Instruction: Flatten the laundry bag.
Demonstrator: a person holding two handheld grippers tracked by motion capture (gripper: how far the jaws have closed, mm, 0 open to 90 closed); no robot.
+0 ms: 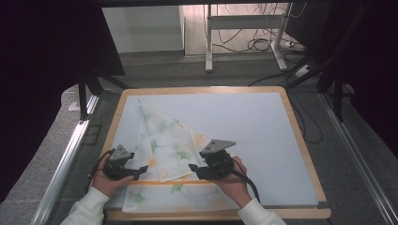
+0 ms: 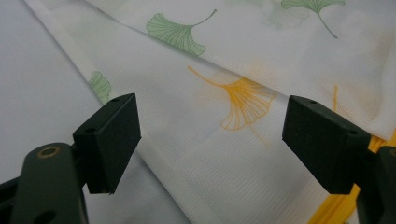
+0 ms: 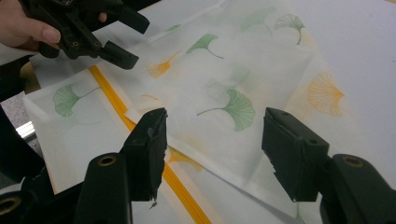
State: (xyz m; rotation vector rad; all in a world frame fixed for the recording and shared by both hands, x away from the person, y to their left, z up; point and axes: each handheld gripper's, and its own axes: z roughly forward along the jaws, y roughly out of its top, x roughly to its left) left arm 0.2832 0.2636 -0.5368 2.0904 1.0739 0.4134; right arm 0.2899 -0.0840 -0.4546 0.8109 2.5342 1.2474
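The left gripper [image 1: 136,172] hovers at the folded cloth's [image 1: 165,145] left edge, fingers [image 2: 112,140] spread wide and empty. The cloth, white with ginkgo leaves and an orange stripe [image 1: 169,183], lies on the worktop's [image 1: 263,140] pale mat. The right gripper [image 1: 193,169], equally wide, hangs over its right fold.

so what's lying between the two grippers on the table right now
In the high view, the folded part of the leaf-print cloth lies between the left gripper and the right gripper, with its orange stripe just below. Both grippers are open.
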